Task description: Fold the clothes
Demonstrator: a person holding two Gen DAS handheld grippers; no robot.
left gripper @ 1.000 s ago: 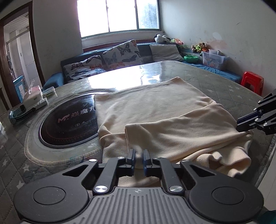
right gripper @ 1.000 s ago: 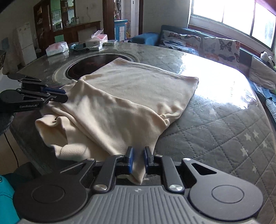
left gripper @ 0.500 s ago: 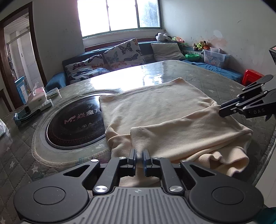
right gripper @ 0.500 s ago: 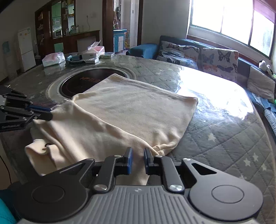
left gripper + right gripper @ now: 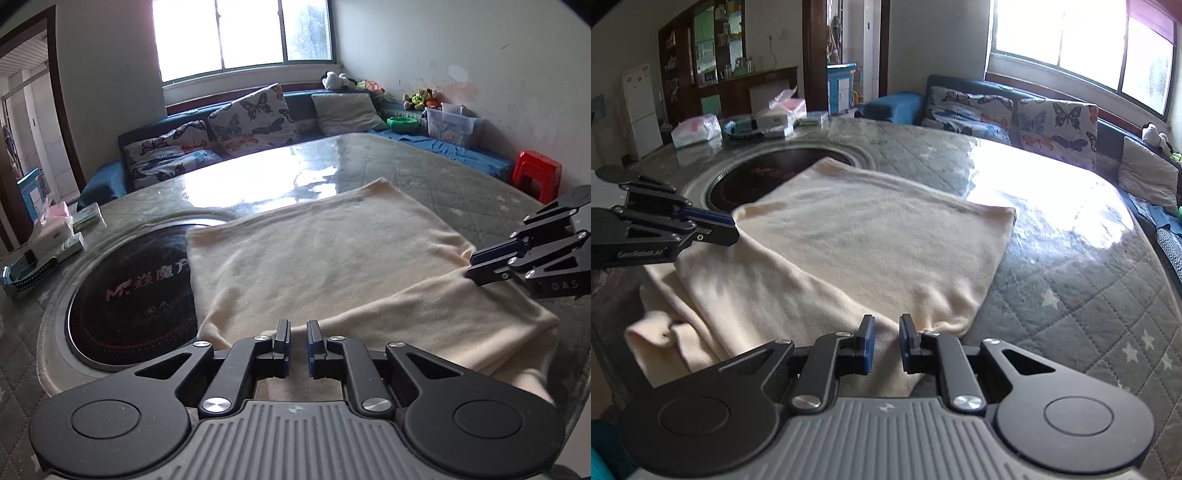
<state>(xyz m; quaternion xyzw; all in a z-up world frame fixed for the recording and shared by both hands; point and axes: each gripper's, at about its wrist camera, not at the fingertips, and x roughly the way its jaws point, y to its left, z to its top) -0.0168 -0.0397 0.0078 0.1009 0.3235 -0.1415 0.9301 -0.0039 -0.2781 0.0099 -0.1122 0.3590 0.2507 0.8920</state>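
Left hand-held gripper [image 5: 298, 334]: fingers set narrowly apart, cloth edge seen lying between them; a firm clamp cannot be told. Right hand-held gripper [image 5: 886, 332]: fingers likewise parted over a fold of cloth, grip not clear.

Cream garment [image 5: 332, 266] is spread on the desk [image 5: 461, 177], a folded flap laid across its near side, the bunched end hanging at the desk edge. One corner is laid over the round black hotplate [image 5: 122, 295] sunk in the desk.

Tissue packs and boxes [image 5: 768, 118] are gathered at the far desk edge. A clear bin of toys [image 5: 448, 123] and a red stool [image 5: 535, 177] are seen beside the sofa with butterfly cushions [image 5: 255, 118].
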